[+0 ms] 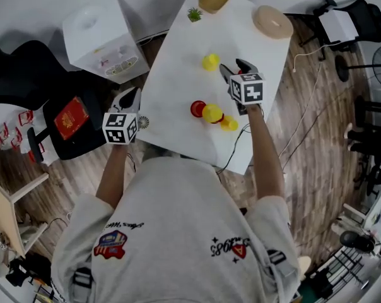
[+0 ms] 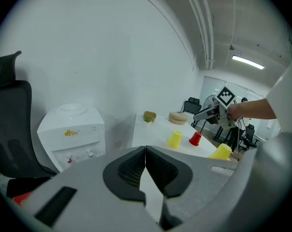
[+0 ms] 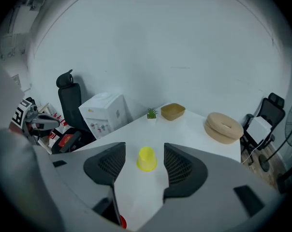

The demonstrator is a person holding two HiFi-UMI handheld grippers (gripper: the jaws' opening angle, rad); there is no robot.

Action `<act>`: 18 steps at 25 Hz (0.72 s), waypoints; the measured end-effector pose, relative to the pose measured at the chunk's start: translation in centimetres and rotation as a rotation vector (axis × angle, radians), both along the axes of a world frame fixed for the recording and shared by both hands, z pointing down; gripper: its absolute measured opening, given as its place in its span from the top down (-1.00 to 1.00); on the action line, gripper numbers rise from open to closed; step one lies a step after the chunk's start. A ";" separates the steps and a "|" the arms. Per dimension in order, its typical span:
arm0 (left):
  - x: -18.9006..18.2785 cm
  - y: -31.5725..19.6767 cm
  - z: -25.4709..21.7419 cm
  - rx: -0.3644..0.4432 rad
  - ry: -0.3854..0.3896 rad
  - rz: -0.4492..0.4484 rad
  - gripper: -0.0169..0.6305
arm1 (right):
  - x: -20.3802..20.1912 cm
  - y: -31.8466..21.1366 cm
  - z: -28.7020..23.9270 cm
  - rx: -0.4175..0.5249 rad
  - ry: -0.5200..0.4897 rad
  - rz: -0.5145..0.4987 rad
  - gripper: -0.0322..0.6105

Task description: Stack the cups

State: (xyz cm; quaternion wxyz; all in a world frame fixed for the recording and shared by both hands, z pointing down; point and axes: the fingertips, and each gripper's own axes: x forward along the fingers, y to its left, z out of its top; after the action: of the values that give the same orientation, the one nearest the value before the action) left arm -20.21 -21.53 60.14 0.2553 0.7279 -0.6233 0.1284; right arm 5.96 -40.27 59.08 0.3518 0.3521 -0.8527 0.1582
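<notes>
- Head view: from above the person, looking steeply down on the whole white table (image 1: 178, 74) from its near edge.
- Left gripper view: low, off the table's left side, facing across it.
- Right gripper view: close above the table, facing its far end.
- All three share the table's upturned yellow cup (image 1: 210, 61) and the water dispenser (image 1: 105, 40) left of the table.

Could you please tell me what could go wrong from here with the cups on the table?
The right gripper is open and lined up on the upturned yellow cup but not yet around it. Closing early or off-centre may tip or shove the cup. The red cup and the other yellow cups sit close beside the right forearm, so a careless sweep could scatter them.
</notes>
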 end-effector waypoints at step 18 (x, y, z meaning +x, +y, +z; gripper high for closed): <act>-1.2 2.1 1.5 -0.061 -0.021 -0.084 0.93 | -3.6 -2.9 10.0 -0.079 0.111 -0.014 0.11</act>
State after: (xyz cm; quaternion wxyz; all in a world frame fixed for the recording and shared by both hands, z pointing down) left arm -21.45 -19.47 61.68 0.2760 0.6914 -0.6518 0.1443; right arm 2.40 -43.17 69.09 0.4131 0.3402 -0.8276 0.1695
